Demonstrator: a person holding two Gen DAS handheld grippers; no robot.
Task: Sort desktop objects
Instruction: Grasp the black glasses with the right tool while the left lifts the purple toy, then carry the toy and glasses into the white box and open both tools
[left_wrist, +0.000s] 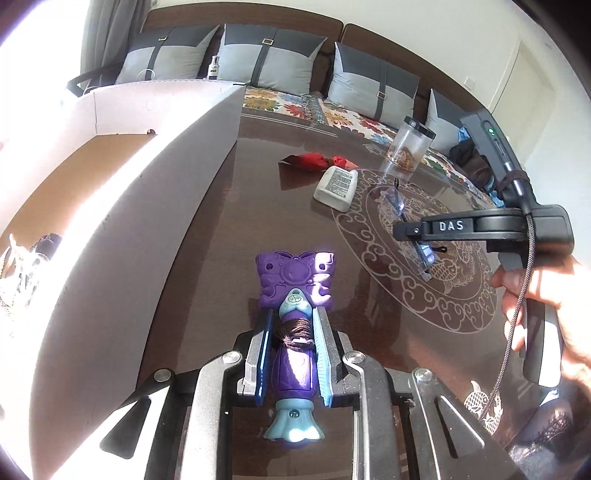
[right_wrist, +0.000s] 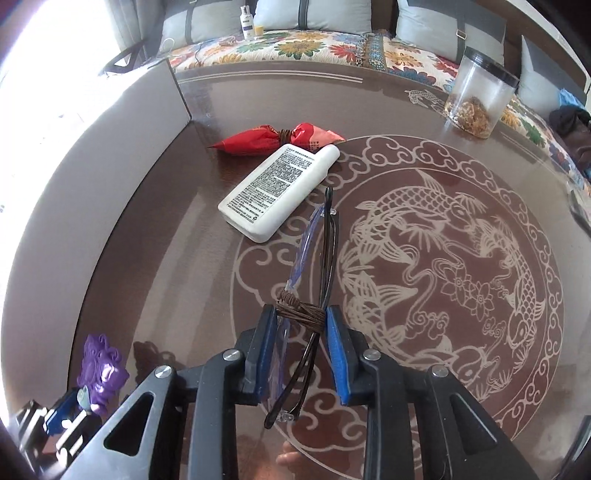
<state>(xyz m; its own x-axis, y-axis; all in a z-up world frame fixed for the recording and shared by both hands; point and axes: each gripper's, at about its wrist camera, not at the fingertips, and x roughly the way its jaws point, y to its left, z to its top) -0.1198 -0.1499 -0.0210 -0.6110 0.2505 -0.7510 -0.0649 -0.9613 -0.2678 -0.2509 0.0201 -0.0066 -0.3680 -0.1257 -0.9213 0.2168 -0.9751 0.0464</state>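
My left gripper (left_wrist: 292, 325) is shut on a purple butterfly toy wand (left_wrist: 295, 280) bound with brown cord, held over the dark table beside the cardboard box (left_wrist: 122, 206). It also shows in the right wrist view (right_wrist: 101, 369). My right gripper (right_wrist: 301, 321) is shut on folded glasses (right_wrist: 314, 258) bound with brown cord; in the left wrist view it (left_wrist: 406, 230) holds the glasses (left_wrist: 421, 247) above the table. A white bottle (right_wrist: 280, 188) and a red packet (right_wrist: 273, 138) lie flat further back.
A clear jar with a black lid (right_wrist: 480, 96) stands at the table's far right edge. The glass-topped table (right_wrist: 443, 236) has a fish pattern. A sofa with grey cushions (left_wrist: 273, 59) runs behind. The box holds a few items at its left (left_wrist: 26, 266).
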